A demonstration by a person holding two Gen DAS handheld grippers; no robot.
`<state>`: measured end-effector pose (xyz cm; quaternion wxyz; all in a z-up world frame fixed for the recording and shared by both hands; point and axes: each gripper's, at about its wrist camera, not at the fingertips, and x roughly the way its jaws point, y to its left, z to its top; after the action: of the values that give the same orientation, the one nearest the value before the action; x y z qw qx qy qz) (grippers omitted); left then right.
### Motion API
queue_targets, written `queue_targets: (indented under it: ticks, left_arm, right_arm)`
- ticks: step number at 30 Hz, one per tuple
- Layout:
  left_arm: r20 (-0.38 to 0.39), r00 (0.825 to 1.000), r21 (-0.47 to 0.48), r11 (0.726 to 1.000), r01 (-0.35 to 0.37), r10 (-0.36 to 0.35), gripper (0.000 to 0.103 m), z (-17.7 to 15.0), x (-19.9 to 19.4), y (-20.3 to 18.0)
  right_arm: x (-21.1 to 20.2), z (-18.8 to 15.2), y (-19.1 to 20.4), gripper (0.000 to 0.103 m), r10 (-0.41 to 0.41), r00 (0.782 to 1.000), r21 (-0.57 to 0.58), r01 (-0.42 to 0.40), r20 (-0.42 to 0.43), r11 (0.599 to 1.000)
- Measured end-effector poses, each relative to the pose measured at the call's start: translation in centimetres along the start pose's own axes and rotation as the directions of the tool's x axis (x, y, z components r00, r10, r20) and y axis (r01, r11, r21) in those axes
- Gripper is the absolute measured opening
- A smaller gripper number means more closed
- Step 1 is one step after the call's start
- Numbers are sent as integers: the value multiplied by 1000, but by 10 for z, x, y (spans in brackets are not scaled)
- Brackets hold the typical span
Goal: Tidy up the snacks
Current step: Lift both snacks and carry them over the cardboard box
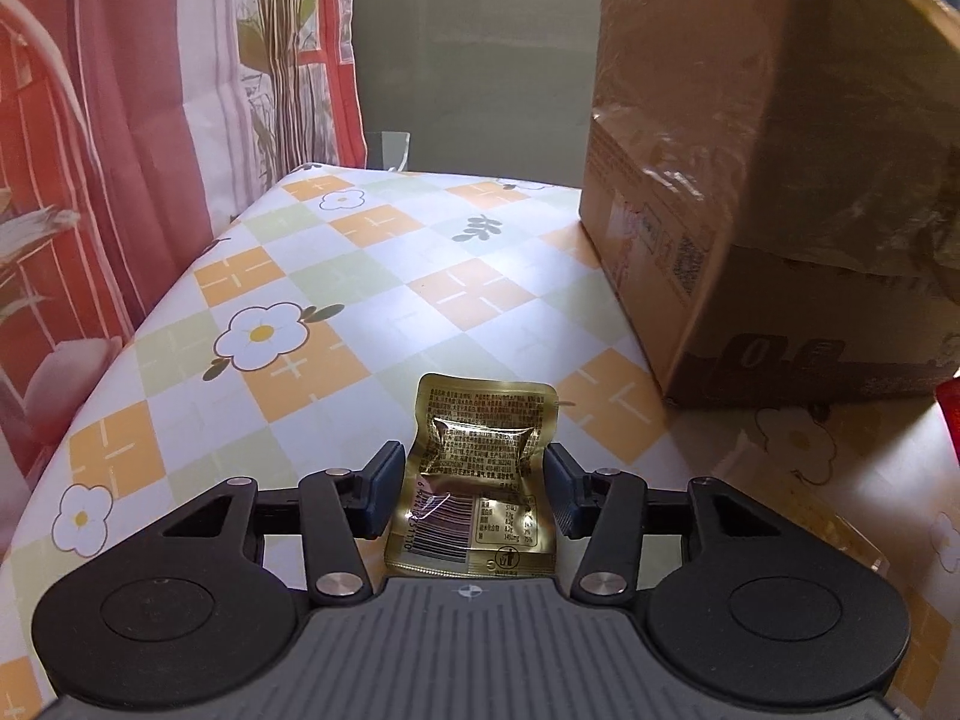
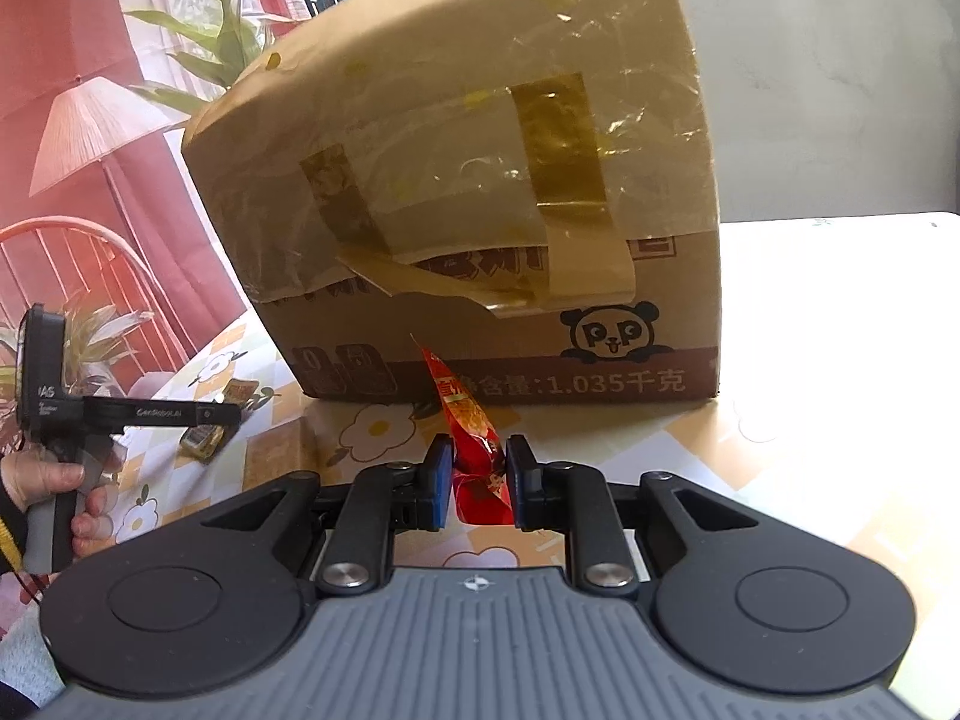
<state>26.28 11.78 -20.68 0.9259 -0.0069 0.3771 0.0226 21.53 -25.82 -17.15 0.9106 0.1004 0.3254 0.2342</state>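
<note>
My left gripper [image 1: 474, 474] is shut on a gold snack packet [image 1: 480, 468], printed side up, held over the checked tablecloth [image 1: 336, 276]. In the right wrist view the same gripper [image 2: 216, 420] shows at the left with the gold packet [image 2: 204, 439] in it. My right gripper [image 2: 478, 474] is shut on a red snack packet [image 2: 474, 438], held upright in front of a taped cardboard box [image 2: 480, 192]. The box [image 1: 780, 192] stands to the right in the left wrist view.
A second gold packet [image 2: 240, 391] lies on the table near the box's left corner. A clear plastic tray [image 1: 798, 516] sits at the right of the left gripper. A printed curtain [image 1: 120, 120] hangs along the table's left edge. A hand [image 2: 72, 480] holds the left gripper's handle.
</note>
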Motion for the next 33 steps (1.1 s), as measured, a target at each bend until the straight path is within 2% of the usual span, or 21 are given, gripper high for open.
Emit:
queue_targets:
  ticks: [11,19,22,26,28,30,33]
  left_arm:
    - [75,994,8,997,83,-84,53,0,-58,-31]
    - [164,975,24,988,150,-152,53,18,-98,-55]
    - [223,959,35,984,172,-176,53,34,-118,-63]
    - [339,916,51,977,208,-213,53,67,-148,-71]
    - [381,896,77,973,217,-230,53,86,-157,-78]
    - [411,877,106,969,223,-247,53,105,-161,-88]
    - [437,860,143,964,222,-263,54,132,-155,-103]
  right_arm:
    - [-12,-3,8,20,43,998,-11,-42,44,999]
    - [-30,2,17,20,97,991,-14,-96,89,995]
    - [-41,16,23,20,113,985,-26,-111,130,993]
    - [-56,49,29,20,167,966,-24,-166,198,986]
    - [-62,70,33,20,174,958,-43,-168,228,985]
    - [-64,94,38,20,179,951,-61,-169,253,984]
    - [-64,129,42,20,185,935,-79,-169,304,982]
